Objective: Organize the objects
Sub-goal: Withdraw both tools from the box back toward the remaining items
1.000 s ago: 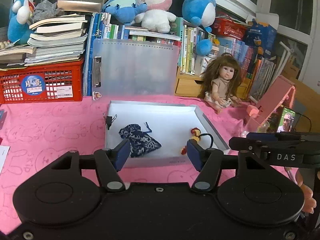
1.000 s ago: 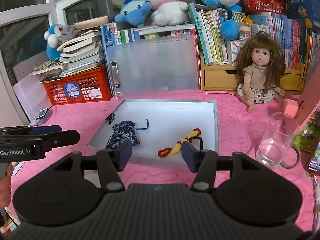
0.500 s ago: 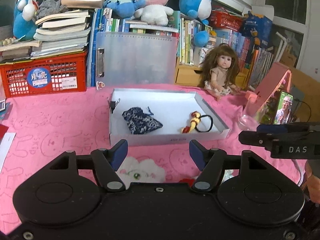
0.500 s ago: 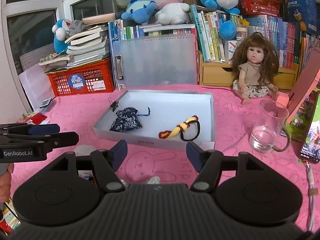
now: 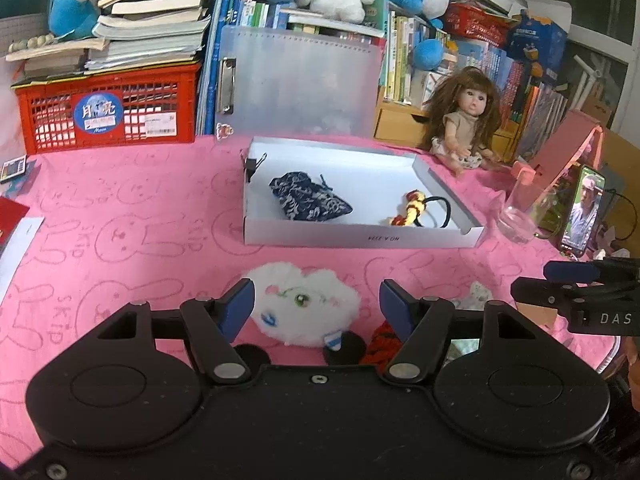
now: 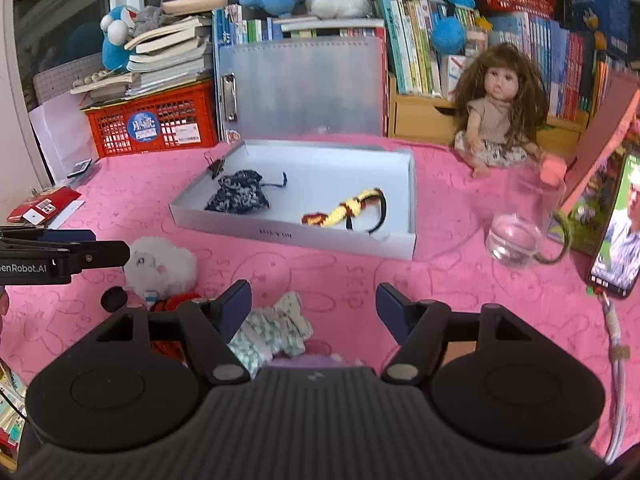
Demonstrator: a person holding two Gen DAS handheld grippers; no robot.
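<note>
Hovering low over the pink table (image 5: 120,208), the left gripper (image 5: 316,304) had its jaws apart; they had just been opening, and nothing was pressed between the blue pads. A white fluffy plush toy (image 5: 308,308) lay on the table between and just beyond those pads, whether touching them I could not tell, with a bit of red knitted yarn (image 5: 380,344) beside it toward the right finger.

The right gripper (image 6: 314,306) likewise stood with its jaws apart, having just been widening, and held nothing. A pale green-and-white patterned cloth piece (image 6: 276,328) lay on the table near its left pad, partly hidden by the gripper body.

Farther back on the table sat a shallow white box (image 5: 360,236), open on top. Inside it lay a dark blue patterned pouch (image 5: 308,202) toward the left, and a yellow-and-red braided hair tie (image 5: 416,212) with a black elastic loop toward the right, the two well apart. A black binder clip (image 5: 252,162) was clipped on the box's far left corner.

A clear glass cup (image 6: 520,224) stood right of the box, near a propped phone (image 6: 618,228). A doll (image 6: 500,108) sat behind it, against the bookshelf. A red basket (image 5: 108,108) stood at the back left.
</note>
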